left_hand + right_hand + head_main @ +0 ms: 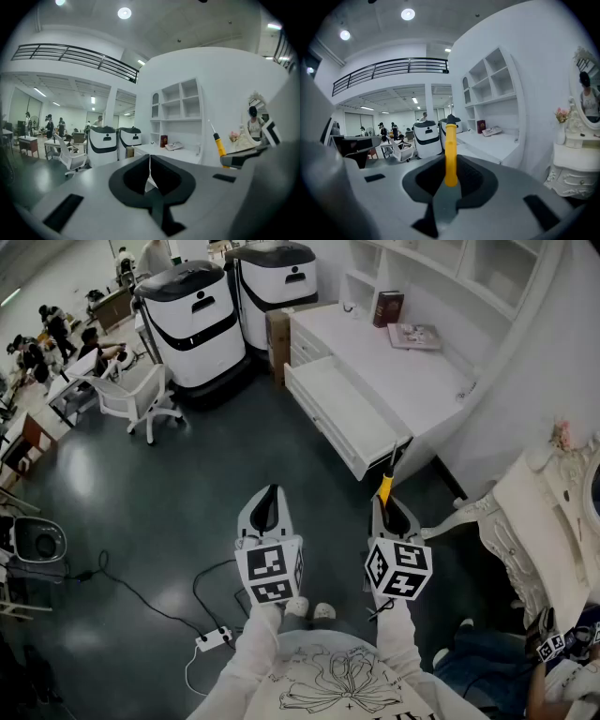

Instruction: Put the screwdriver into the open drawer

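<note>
Nearest, low in the head view, two claws are held side by side over the dark floor (141,484). The left claw (149,174) is pressed together and holds nothing. The right claw (451,180) pinches the yellow handle of the screwdriver (450,145), which stands out forward from between the jaws, with its tip close to the nearest corner of the open drawer (345,416). The drawer is pulled out from the white surface (375,348), and the tool is not yet over it. I judge the step in hand to be the carry. To do it well, the right claw should go forward and a little left until the whole tool is above the drawer bottom. Then it should go low and level before letting go, so the screwdriver does not roll or strike the rim.
</note>
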{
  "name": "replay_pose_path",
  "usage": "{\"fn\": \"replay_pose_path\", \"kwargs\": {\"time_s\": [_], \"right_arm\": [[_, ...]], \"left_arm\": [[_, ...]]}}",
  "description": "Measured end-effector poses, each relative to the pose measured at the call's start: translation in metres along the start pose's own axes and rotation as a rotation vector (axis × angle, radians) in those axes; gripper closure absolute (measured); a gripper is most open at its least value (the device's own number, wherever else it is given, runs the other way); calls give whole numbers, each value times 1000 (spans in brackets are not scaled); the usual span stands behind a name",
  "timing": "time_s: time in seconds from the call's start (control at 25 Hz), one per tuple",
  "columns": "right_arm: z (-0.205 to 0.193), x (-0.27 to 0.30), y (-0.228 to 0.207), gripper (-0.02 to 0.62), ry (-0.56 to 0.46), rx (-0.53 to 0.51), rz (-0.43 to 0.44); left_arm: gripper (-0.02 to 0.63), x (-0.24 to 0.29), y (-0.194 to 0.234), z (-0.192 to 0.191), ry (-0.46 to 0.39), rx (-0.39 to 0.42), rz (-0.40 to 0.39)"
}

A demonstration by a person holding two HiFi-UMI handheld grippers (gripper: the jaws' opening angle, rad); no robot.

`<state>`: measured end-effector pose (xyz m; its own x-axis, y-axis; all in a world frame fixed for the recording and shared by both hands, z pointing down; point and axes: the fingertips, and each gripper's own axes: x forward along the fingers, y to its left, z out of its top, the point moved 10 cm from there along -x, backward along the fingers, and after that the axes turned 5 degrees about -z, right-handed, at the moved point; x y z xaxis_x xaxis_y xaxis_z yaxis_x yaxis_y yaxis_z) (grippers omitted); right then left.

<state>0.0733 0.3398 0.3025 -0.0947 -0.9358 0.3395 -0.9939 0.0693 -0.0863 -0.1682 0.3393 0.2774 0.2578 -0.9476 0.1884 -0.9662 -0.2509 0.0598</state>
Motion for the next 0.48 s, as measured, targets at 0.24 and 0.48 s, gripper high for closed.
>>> {"fn": "replay_pose_path", "kwargs": {"time_s": [0.24,0.48], "right_arm": [[-3,4,-2,526,7,-4,8],[-3,10,-7,526,6,-5,15]], "left_arm": [[598,4,-3,-3,4,-3,1],[598,10,-7,-5,9,-2,8]]}}
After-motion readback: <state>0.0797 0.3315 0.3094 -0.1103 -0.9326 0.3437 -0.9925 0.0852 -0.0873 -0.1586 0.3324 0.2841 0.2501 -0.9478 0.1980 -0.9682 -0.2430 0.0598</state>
